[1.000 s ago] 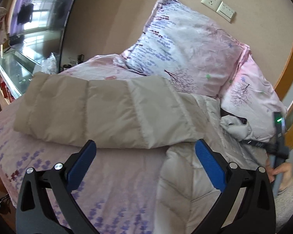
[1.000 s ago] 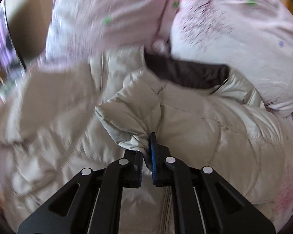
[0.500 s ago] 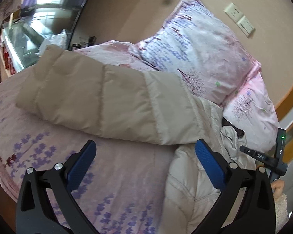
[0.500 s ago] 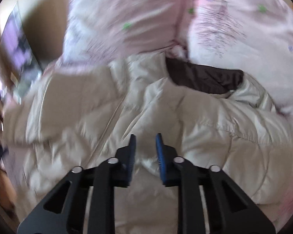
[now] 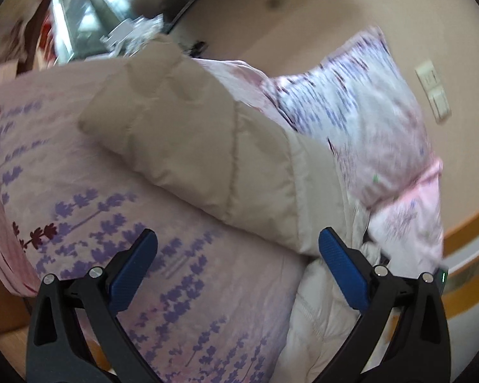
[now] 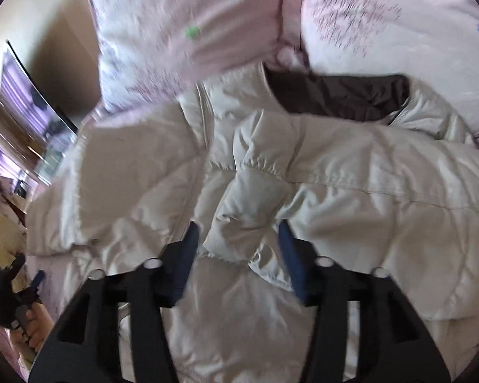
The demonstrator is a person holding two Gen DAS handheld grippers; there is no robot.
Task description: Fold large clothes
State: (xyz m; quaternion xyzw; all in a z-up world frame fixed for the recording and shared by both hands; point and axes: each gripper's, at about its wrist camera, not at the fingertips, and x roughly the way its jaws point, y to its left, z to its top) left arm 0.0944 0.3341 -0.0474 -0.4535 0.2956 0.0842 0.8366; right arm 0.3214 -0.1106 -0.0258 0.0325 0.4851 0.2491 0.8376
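My right claw (image 6: 236,249) has just been opening; a puffy fold of the cream quilted down jacket (image 6: 335,198) sits between the parted pads, released, no longer pinched. My left claw (image 5: 238,266) gapes empty over the lavender-print pink bedsheet (image 5: 79,223), with the jacket's beige padded sleeve (image 5: 191,146) outstretched at twelve o'clock. The jacket lies on the bed below the floral pillows (image 5: 351,102). I judge one sleeve folded across; next, grip the other.
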